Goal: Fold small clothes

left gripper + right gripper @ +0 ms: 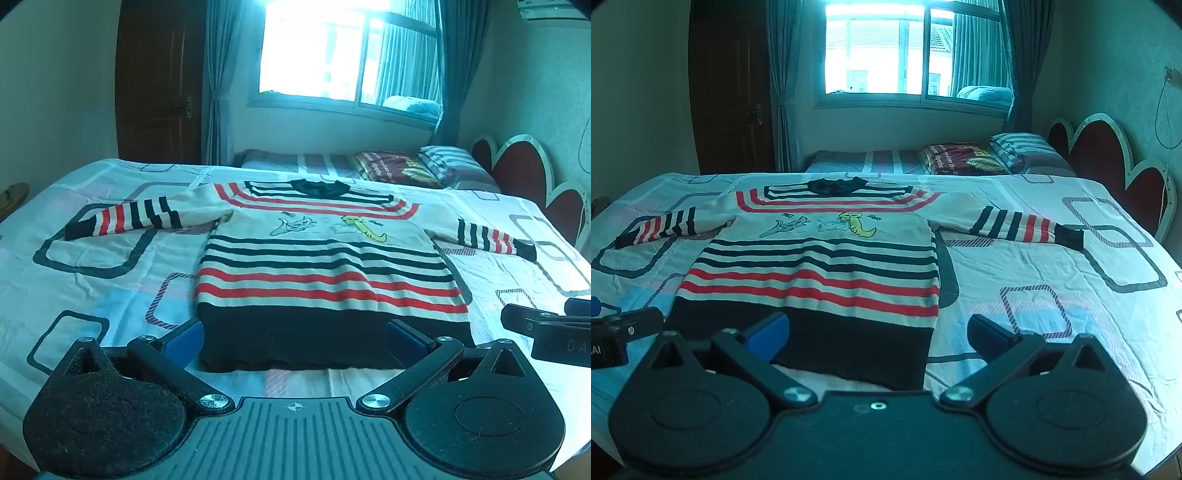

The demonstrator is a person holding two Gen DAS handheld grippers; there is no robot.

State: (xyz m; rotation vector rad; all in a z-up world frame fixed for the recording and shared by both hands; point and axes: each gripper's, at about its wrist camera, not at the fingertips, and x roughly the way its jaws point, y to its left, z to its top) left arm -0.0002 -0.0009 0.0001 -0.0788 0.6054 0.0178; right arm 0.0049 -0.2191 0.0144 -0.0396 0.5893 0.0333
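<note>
Knitted and striped, the sweater (325, 258) lies flat on the bedsheet (110, 280), sleeves spread, dark hem nearest both tools. On the left, the left gripper (293, 338) hangs with its jaws wide apart and empty; to the right, the right gripper (877, 334) is equally wide and empty. A shallow pinch could catch the sheet too, or bunch the knit. The hem's nearest edge hides behind each tool's body.

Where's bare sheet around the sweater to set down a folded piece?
Free: sheet right of the sweater body, below its right sleeve; smaller patch under the left sleeve. Crowded: near hem, where the left claw and right claw sit.
</note>
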